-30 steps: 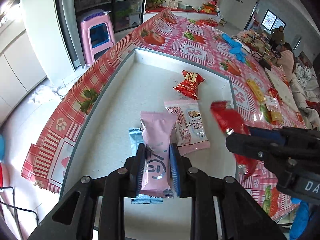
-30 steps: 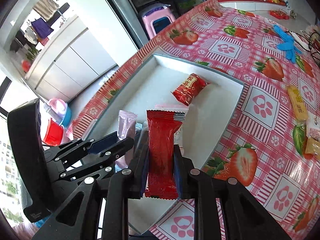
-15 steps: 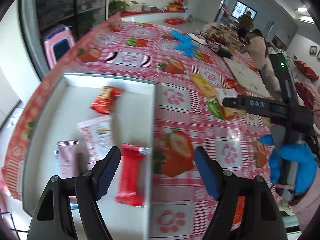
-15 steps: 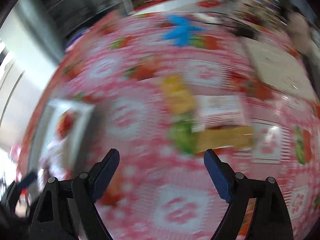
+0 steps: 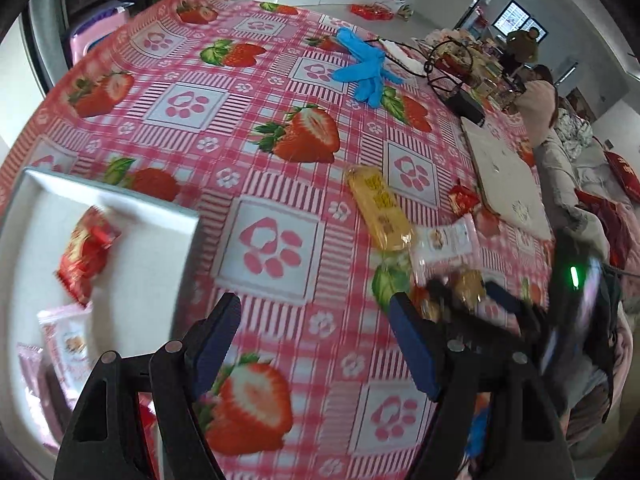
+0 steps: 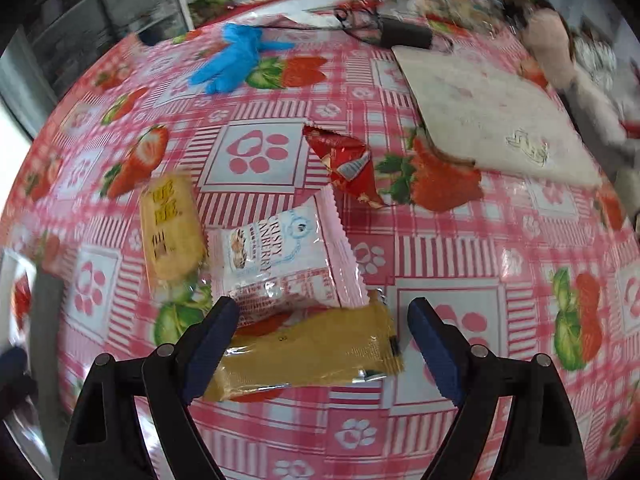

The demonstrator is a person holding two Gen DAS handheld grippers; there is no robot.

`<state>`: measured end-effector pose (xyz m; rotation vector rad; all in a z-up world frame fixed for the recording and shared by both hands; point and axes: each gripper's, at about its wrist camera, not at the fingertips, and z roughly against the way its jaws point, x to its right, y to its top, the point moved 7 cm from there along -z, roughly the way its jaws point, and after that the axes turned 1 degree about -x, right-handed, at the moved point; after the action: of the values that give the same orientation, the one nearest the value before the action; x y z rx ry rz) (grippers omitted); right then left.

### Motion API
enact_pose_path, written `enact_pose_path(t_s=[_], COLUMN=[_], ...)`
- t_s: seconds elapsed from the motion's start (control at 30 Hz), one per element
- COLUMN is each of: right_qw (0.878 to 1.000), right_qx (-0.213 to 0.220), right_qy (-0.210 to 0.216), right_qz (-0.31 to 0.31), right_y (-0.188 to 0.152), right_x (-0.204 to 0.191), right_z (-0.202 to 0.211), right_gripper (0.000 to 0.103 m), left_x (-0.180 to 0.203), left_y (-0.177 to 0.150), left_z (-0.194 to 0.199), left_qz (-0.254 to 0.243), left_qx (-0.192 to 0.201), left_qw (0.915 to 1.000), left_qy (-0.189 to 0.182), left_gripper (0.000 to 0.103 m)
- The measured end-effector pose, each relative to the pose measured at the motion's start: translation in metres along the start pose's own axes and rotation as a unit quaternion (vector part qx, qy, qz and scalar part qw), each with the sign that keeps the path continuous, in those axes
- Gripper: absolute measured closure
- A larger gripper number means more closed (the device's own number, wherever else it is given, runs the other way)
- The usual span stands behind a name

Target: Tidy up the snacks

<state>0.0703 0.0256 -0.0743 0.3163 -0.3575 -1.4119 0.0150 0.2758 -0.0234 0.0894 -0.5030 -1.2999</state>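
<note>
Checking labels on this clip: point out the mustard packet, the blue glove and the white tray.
Mustard packet [image 6: 308,350], right wrist view, middle of the wrapper.
Blue glove [image 6: 232,62], right wrist view, the palm.
White tray [image 5: 120,198], left wrist view, its far rim.

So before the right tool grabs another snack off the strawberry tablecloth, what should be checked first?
1. Right tool open and empty: ok.
2. Mustard-yellow packet lies between its fingers, flat on the cloth: ok.
3. Fingers touching the packet: cannot tell.
4. White cranberry packet overlaps the mustard one's upper edge; may get dragged: not ok.
5. Left tool open, empty: ok.
6. White tray has free room: ok.
</note>
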Motion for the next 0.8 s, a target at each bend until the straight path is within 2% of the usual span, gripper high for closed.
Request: enact_pose_path(t_s=[0.1, 0.13, 0.27, 0.3, 0.47, 0.53, 0.6, 0.63, 0.67, 0.7, 0.73, 0.8], right_qw=[1.0, 1.0, 0.999, 0.999, 0.999, 0.999, 0.998, 0.998, 0.997, 0.998, 0.999, 0.998], right_qx=[-0.003, -0.008, 0.001, 0.001, -0.008, -0.005, -0.003, -0.003, -0.007, -0.009, -0.009, -0.006], right_qy=[0.005, 0.008, 0.02, 0.022, 0.028, 0.051, 0.057, 0.062, 0.069, 0.064, 0.042, 0.021], right_qz=[0.017, 0.018, 0.026, 0.029, 0.023, 0.006, 0.004, 0.008, 0.014, 0.019, 0.034, 0.052], right_y=[-0.022, -0.029, -0.05, -0.051, -0.054, -0.049, -0.043, -0.039, -0.036, -0.034, -0.033, -0.035], right_x=[0.01, 0.014, 0.026, 0.027, 0.03, 0.028, 0.023, 0.019, 0.013, 0.009, 0.006, 0.002], right_z=[0.007, 0.007, 0.02, 0.021, 0.023, 0.026, 0.026, 0.024, 0.021, 0.017, 0.013, 0.012], right_gripper=[0.009, 0.0, 0.0, 0.0, 0.0, 0.0, 0.0, 0.0, 0.0, 0.0, 0.0, 0.003], left_x=[0.006, 0.01, 0.017, 0.02, 0.034, 0.039, 0.043, 0.047, 0.05, 0.052, 0.052, 0.05], left_y=[0.014, 0.018, 0.031, 0.035, 0.054, 0.058, 0.057, 0.054, 0.054, 0.052, 0.049, 0.045], left_z=[-0.024, -0.033, -0.059, -0.061, -0.075, -0.08, -0.085, -0.088, -0.087, -0.089, -0.089, -0.084], left_qz=[0.014, 0.019, 0.032, 0.03, 0.002, -0.019, -0.042, -0.067, -0.079, -0.085, -0.086, -0.095], left_qx=[-0.011, -0.014, -0.02, -0.009, 0.02, 0.027, 0.027, 0.027, 0.037, 0.036, 0.03, 0.029], left_qw=[0.9998, 0.9997, 0.9992, 0.9993, 0.9978, 0.996, 0.9928, 0.9886, 0.9864, 0.9862, 0.9877, 0.9881], left_qy=[0.001, 0.001, 0.011, 0.02, 0.063, 0.083, 0.109, 0.133, 0.139, 0.138, 0.128, 0.117], left_gripper=[0.024, 0.024, 0.024, 0.023, 0.021, 0.019, 0.019, 0.019, 0.019, 0.019, 0.021, 0.034])
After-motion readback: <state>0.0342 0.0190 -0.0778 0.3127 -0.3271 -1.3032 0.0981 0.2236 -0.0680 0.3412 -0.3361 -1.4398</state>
